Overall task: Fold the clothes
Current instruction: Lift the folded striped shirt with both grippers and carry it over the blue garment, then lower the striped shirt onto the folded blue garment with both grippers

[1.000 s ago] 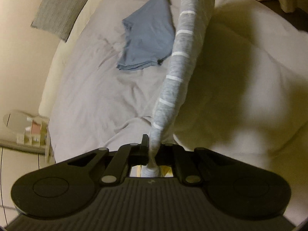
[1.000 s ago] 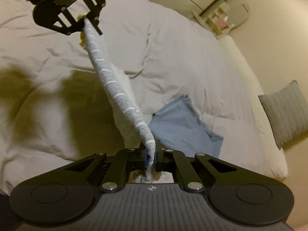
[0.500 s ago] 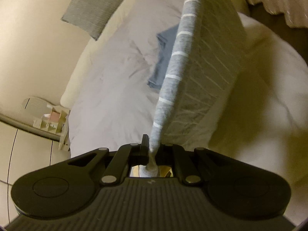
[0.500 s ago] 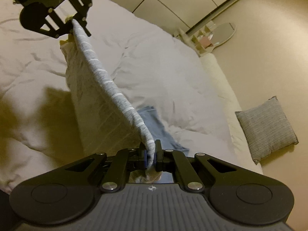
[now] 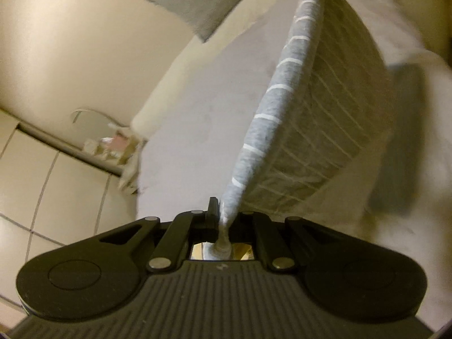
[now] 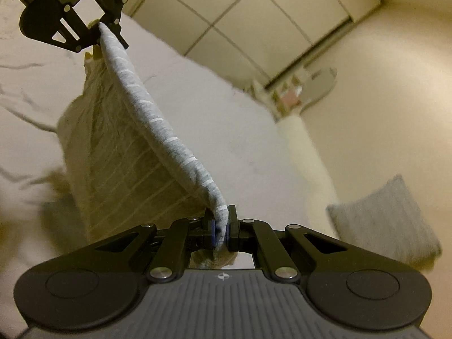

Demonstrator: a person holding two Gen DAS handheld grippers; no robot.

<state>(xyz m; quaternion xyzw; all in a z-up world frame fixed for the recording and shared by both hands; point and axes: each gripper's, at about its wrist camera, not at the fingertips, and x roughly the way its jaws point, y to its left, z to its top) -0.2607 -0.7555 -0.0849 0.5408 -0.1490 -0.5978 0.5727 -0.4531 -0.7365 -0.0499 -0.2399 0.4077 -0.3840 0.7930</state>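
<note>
A grey garment with thin white stripes (image 5: 285, 90) hangs stretched in the air between my two grippers, its body (image 6: 118, 169) drooping below the taut top edge above the bed. My left gripper (image 5: 226, 217) is shut on one end of that edge. My right gripper (image 6: 220, 223) is shut on the other end. In the right wrist view the left gripper (image 6: 104, 28) appears at the upper left, clamped on the cloth. The right gripper is only a dark sliver at the top edge of the left wrist view.
A bed with a pale grey duvet (image 6: 226, 118) lies under the garment. A grey cushion (image 6: 389, 220) rests by the wall. A small shelf with a mirror (image 6: 308, 84) stands beside white wardrobe doors (image 6: 254, 14). The blue folded garment is hidden.
Both grippers have risen and tilted up, lifting the striped garment off the bed so it hangs free. The blue folded garment has dropped out of view.
</note>
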